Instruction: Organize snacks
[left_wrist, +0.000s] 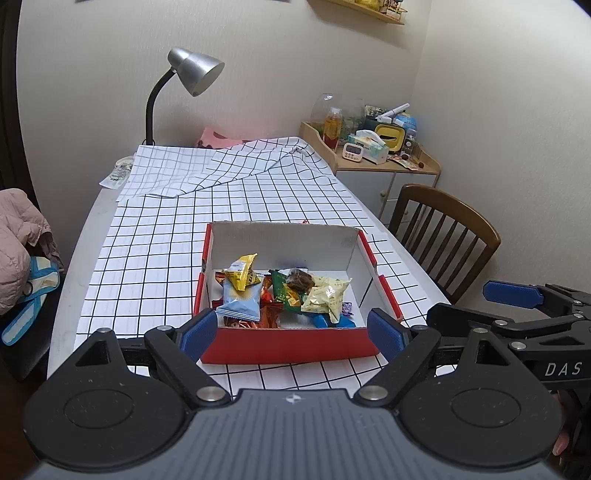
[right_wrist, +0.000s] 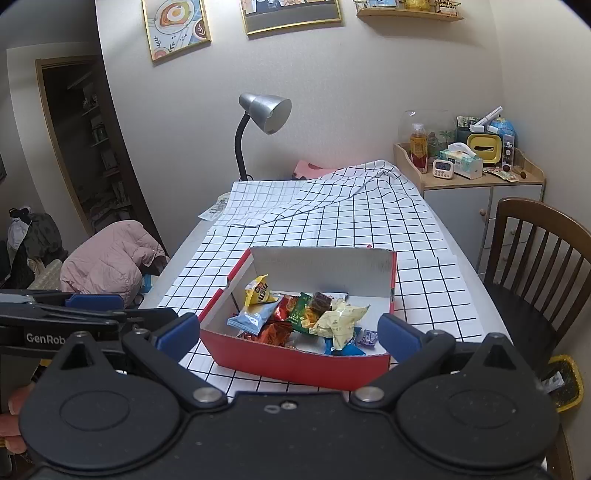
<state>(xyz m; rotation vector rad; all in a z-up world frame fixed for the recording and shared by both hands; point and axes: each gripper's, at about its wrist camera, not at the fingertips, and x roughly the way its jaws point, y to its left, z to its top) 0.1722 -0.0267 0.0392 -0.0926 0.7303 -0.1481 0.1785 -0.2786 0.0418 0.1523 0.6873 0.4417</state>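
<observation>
The left gripper (left_wrist: 291, 334) hangs with its blue-padded fingers spread wide and empty, just short of the near wall of the red cardboard box with a white inside (left_wrist: 291, 345). The right gripper (right_wrist: 290, 334) is likewise wide apart and holds nothing, beside the left one. The box sits near the front edge of the table under a white black-grid tablecloth (left_wrist: 155, 254). Inside lies a heap of wrapped snacks: a yellow packet (left_wrist: 242, 271), a light blue packet (left_wrist: 238, 299), a green packet (left_wrist: 286, 291), a pale cream packet (left_wrist: 327, 297).
</observation>
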